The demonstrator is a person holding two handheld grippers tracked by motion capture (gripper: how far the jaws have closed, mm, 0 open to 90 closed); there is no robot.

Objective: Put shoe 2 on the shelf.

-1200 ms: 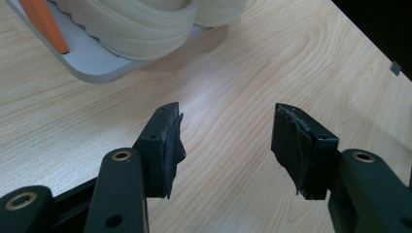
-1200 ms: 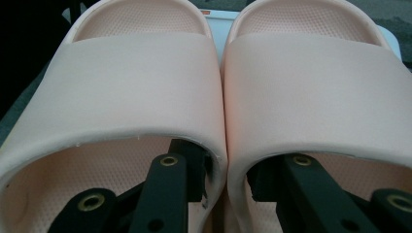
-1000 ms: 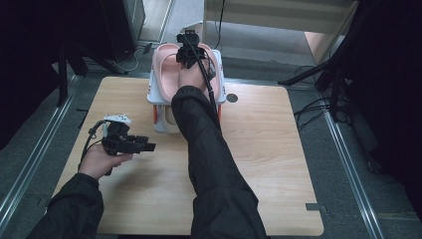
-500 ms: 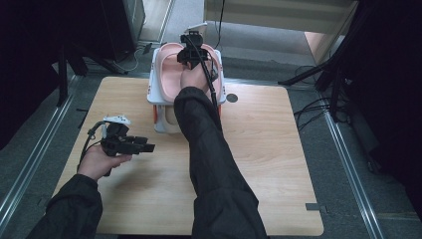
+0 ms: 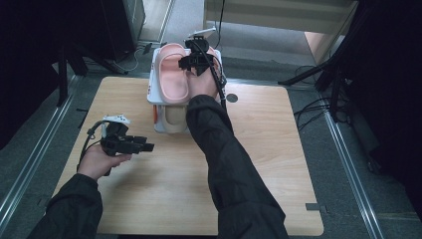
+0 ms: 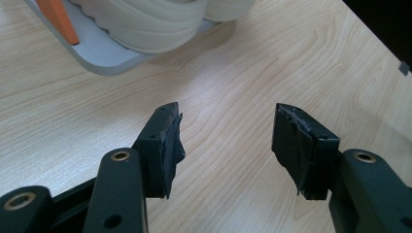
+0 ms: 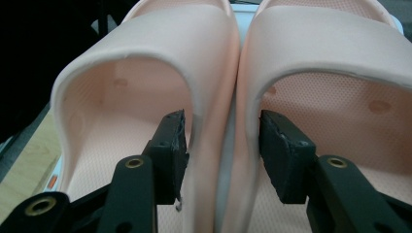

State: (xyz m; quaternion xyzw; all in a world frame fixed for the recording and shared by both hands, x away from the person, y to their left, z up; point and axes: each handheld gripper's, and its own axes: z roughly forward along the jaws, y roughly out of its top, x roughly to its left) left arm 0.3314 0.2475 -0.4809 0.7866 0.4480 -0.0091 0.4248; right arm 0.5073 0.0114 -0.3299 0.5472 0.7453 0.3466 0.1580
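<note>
Two pink slippers side by side, right gripper jaws just opening astride their touching inner walls; left gripper wide over bare desk.

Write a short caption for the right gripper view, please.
Right gripper, jaws just opening, straddles the adjoining inner walls of two pink slippers.

Pink slippers matt foam; table smooth wood.
</note>
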